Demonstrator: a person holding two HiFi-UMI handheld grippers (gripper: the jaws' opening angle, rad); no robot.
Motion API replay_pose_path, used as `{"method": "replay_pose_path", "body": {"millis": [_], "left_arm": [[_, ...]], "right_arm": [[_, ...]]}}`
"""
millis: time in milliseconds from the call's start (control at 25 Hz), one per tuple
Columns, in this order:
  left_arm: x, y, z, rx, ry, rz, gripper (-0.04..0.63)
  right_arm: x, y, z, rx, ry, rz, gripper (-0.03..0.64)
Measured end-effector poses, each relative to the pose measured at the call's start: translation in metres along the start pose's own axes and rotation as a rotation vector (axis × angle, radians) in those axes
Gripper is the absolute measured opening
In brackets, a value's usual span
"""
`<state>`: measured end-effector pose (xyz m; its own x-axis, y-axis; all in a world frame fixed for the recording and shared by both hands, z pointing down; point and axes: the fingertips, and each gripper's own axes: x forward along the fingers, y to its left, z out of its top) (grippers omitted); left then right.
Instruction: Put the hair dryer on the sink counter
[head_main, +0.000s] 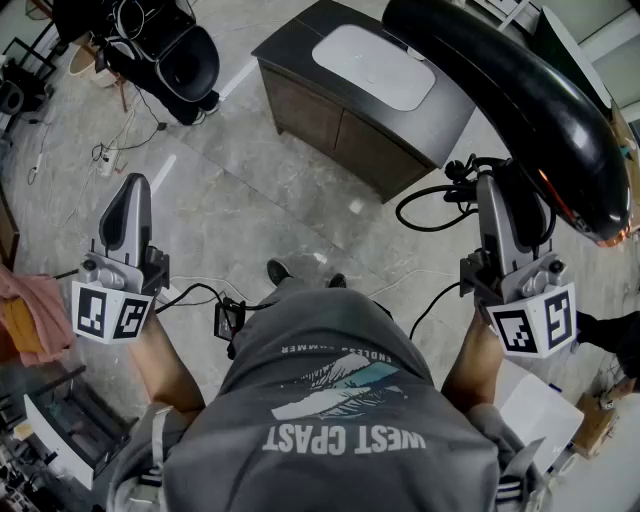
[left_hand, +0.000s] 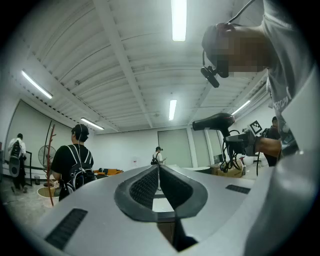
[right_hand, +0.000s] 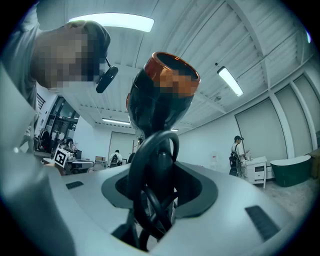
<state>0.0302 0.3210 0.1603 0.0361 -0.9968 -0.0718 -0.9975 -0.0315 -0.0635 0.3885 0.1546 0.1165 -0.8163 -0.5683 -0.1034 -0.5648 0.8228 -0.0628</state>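
The black hair dryer with an orange-rimmed end is held up high, close to the head camera, at the upper right. My right gripper is shut on its handle, and the black cord loops beside it. In the right gripper view the handle and coiled cord fill the gap between the jaws of the right gripper. The sink counter, a dark cabinet with a white basin, stands ahead on the floor. My left gripper is held out at the left, shut and empty, with its pads meeting.
A black chair and floor cables lie at the far left. A pink cloth is at the left edge and a white box at the lower right. A person with a backpack stands in the room.
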Motion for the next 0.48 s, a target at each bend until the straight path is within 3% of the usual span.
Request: {"method": "replay_pose_path", "body": {"millis": [480], "left_arm": [[0.0,0.028,-0.005,-0.01,0.012,-0.012,0.026]], "right_arm": [[0.023,0.016,0.0,-0.002,0.004,-0.008,0.189]]}}
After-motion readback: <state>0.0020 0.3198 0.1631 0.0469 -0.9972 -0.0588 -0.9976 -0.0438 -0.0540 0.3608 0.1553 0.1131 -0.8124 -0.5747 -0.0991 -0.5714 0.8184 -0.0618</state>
